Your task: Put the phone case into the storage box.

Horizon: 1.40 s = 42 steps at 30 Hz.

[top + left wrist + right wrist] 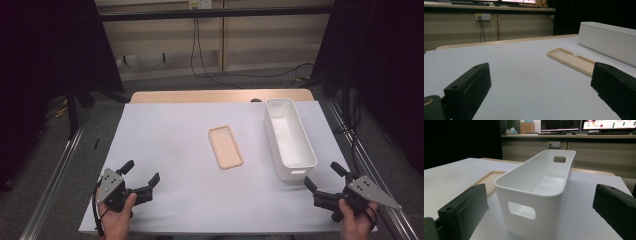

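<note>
A tan phone case [225, 147] lies flat in the middle of the white table cover [170, 135], inner side up. To its right stands a long white bin [289, 137] with handle cut-outs, nothing inside it. My left gripper [141, 172] rests open at the near left of the table, a hand around it; ahead of its jaws lie the phone case [571, 60] and the bin [607, 41]. At the near right my right gripper [324, 176] is open, just short of the bin [536, 192], with the case [490, 181] behind and to the left.
The wooden table edge [220, 95] shows at the far side. Metal rails [50, 170] run along both sides of the table, and cables hang down the wall behind. Bare cover lies between the two grippers.
</note>
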### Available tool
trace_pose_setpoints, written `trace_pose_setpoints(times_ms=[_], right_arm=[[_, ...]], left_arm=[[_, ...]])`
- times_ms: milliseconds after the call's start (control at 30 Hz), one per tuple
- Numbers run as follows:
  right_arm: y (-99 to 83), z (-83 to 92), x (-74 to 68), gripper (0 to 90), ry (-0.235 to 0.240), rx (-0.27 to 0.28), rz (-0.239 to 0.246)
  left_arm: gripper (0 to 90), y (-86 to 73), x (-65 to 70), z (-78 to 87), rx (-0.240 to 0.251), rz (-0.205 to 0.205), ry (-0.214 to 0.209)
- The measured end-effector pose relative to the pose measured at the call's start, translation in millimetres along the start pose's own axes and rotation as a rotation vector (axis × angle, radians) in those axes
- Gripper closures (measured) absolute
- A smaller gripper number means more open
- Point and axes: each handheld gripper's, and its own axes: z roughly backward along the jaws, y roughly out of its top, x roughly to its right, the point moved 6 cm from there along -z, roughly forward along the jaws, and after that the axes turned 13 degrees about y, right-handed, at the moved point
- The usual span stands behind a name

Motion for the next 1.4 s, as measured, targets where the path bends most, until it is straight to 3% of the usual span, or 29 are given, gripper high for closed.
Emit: trace_pose_setpoints(times_ms=[433, 533, 833, 1000, 1200, 1400], right_arm=[[-1.6, 2.0, 1.1, 0.0, -0.002, -0.002, -0.003], [-2.0, 1.8, 1.7, 0.0, 0.004, 0.001, -0.014], [-2.5, 2.2, 1.3, 0.0, 0.007, 0.004, -0.033], [-2.5, 0.8, -2.2, 0.0, 0.014, -0.01, -0.013], [-3.7, -1.3, -0.8, 0.0, 0.012, -0.011, -0.028], [-3.9, -0.1, -0.8, 0.0, 0.012, -0.007, -0.033]], left_arm=[[2.9, -0.1, 3.1, -0.4, -0.008, 0.004, -0.016], [3.0, 0.0, 3.3, 0.3, -0.007, 0.021, -0.02], [3.0, -1.3, 8.0, 1.3, -0.022, -0.002, -0.041], [3.0, 2.5, 16.0, -4.3, -0.019, -0.007, -0.057], [2.5, 3.2, 30.6, -18.7, -0.033, 0.006, -0.121], [2.4, 1.6, 35.0, -25.8, -0.051, -0.014, -0.129]])
